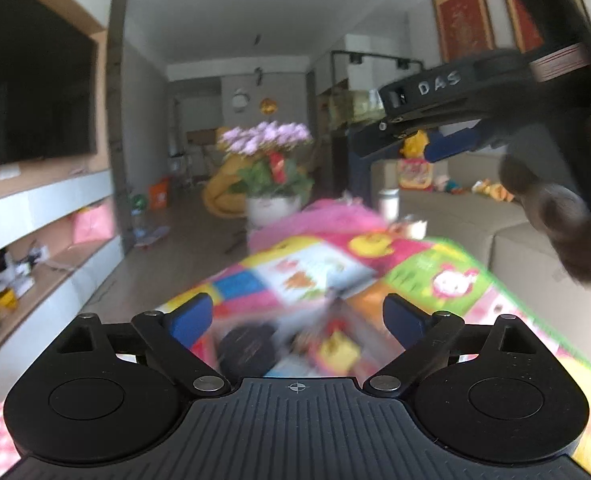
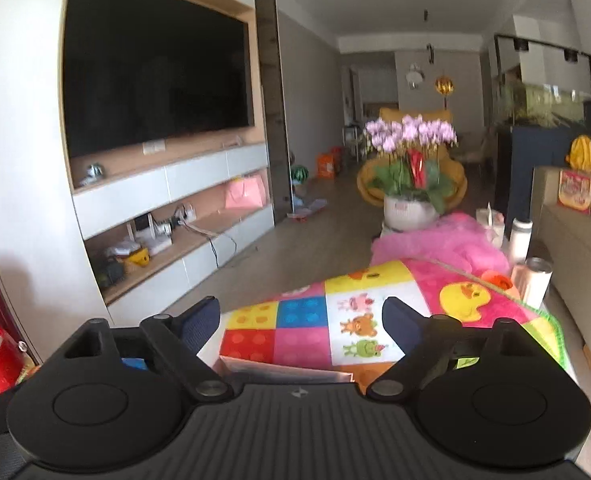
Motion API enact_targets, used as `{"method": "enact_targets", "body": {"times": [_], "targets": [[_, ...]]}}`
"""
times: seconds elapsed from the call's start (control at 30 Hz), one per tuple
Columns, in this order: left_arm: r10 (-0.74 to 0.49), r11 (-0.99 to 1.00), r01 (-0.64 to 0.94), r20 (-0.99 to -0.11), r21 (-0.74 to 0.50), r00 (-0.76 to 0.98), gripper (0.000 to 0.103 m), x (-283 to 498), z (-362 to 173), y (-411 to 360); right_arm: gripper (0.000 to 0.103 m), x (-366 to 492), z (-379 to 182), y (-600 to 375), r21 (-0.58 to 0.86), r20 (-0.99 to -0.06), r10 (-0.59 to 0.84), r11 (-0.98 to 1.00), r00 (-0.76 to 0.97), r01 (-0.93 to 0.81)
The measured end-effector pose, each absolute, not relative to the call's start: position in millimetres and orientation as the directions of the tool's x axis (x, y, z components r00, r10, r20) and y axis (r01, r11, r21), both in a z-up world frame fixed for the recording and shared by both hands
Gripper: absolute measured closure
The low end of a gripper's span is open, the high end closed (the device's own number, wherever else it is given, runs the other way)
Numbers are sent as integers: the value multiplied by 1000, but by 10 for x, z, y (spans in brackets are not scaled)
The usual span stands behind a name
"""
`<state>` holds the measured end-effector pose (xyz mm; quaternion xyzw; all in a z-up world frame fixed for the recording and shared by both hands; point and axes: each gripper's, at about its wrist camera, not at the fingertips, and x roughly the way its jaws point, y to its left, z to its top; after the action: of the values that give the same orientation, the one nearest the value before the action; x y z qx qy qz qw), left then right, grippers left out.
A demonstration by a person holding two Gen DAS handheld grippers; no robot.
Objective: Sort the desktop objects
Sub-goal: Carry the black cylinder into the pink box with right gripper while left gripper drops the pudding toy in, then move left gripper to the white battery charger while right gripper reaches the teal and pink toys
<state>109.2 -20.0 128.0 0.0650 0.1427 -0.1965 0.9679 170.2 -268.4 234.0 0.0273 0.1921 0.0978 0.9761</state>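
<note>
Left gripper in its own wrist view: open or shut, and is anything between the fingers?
Open. The left gripper has its blue pads spread wide, with only the blurred patchwork mat visible between them, nothing clamped.

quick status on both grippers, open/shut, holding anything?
Left gripper: open, nothing between its fingers.
Right gripper: open, nothing held.

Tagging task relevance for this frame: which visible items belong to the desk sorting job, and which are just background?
Job:
- left gripper, open, empty
- right gripper, open, empty
- black round object, blurred
- yellow item, blurred
- patchwork cloth covering the table

Background:
- orchid pot
- TV
- pink blanket
- sofa
- steel tumbler
</note>
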Motion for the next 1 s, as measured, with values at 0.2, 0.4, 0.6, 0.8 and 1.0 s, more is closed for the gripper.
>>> {"method": "enact_targets", "body": {"times": [0.2, 0.4, 0.6, 0.8, 1.0], "targets": [[-274, 937, 337, -404, 92, 873, 7, 626, 817, 272, 14, 1865, 1966, -2646, 135, -440, 198, 979, 876, -154], [-200, 969, 245, -492, 29, 847, 6, 300, 473, 749, 12, 1779, 1749, -2468, 97, -499, 191, 982, 846, -164], [-128, 988, 154, -529, 5, 839, 5, 152, 312, 1016, 7, 1485, 1603, -2108, 86, -526, 272, 960, 806, -268], [-96, 992, 126, -546, 16, 832, 3, 86, 245, 1078, 6, 1221, 1224, -1402, 104, -622, 409, 889, 668, -447], [-110, 992, 127, -557, -7, 824, 3, 4, 194, 1158, 7, 1161, 790, -669, 236, -709, 516, 816, 480, -528]]}}
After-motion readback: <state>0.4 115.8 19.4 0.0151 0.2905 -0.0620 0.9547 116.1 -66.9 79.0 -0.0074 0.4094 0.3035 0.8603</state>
